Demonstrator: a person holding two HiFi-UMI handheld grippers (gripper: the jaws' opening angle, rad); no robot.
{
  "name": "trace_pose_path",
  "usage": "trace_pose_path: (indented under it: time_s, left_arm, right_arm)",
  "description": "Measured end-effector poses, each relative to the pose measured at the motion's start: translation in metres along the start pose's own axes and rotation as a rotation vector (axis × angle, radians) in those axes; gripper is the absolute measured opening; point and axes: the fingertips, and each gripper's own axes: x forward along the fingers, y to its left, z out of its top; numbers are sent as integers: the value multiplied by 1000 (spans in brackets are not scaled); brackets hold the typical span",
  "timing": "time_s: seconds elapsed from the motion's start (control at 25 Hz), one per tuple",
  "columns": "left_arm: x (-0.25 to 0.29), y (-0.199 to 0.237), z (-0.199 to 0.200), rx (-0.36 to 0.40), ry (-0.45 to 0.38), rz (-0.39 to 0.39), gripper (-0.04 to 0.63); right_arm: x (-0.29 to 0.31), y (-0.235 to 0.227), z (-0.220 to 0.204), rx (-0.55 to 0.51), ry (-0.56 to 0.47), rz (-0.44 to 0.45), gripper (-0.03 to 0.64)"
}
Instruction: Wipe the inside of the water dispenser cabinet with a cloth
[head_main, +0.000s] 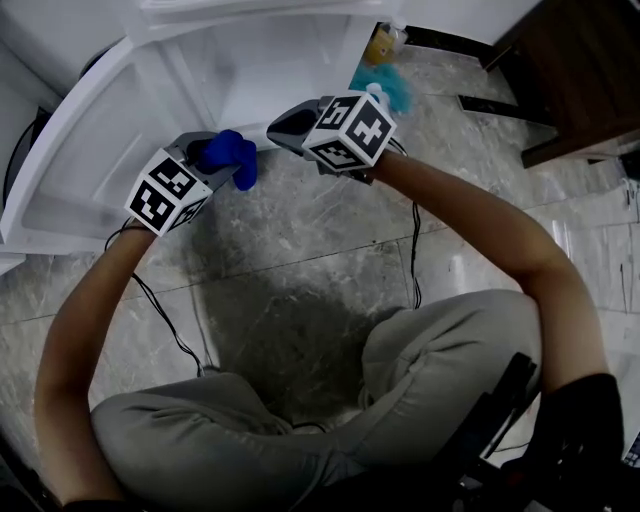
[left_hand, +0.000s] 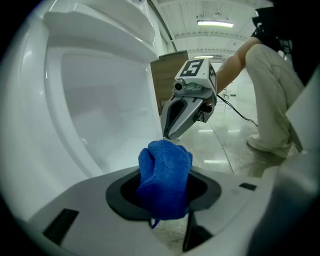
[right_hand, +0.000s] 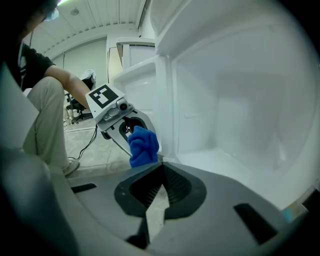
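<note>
A bunched blue cloth (left_hand: 165, 170) sits between the jaws of my left gripper (left_hand: 165, 186), which is shut on it. In the head view that cloth (head_main: 232, 155) is at the lower front of the white water dispenser cabinet (head_main: 200, 70), whose inside is open toward me. My right gripper (right_hand: 162, 167) is shut with nothing in it. It hangs just right of the cloth, its tip (head_main: 282, 125) close to the cabinet's opening. The right gripper view shows the cabinet's white inner walls and floor (right_hand: 240, 100), with the left gripper and cloth (right_hand: 143, 145) at the opening's left edge.
The cabinet's white door (head_main: 60, 170) swings out at the left. A teal cloth-like thing and a yellow object (head_main: 385, 55) lie on the marble floor beside the cabinet. Dark wooden furniture (head_main: 560, 60) stands at the upper right. Cables (head_main: 170, 330) trail over the floor by my knees.
</note>
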Motion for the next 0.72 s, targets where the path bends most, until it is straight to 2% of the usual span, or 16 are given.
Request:
trace_pose_path:
  time_s: [0.28, 0.72]
  left_arm:
    - [1, -5, 6, 17, 10, -6, 167]
    - [5, -7, 21, 38, -3, -8, 167]
  right_arm:
    - [-3, 0, 1, -49, 25, -11, -2]
    - [-12, 1, 1, -66, 45, -30, -2]
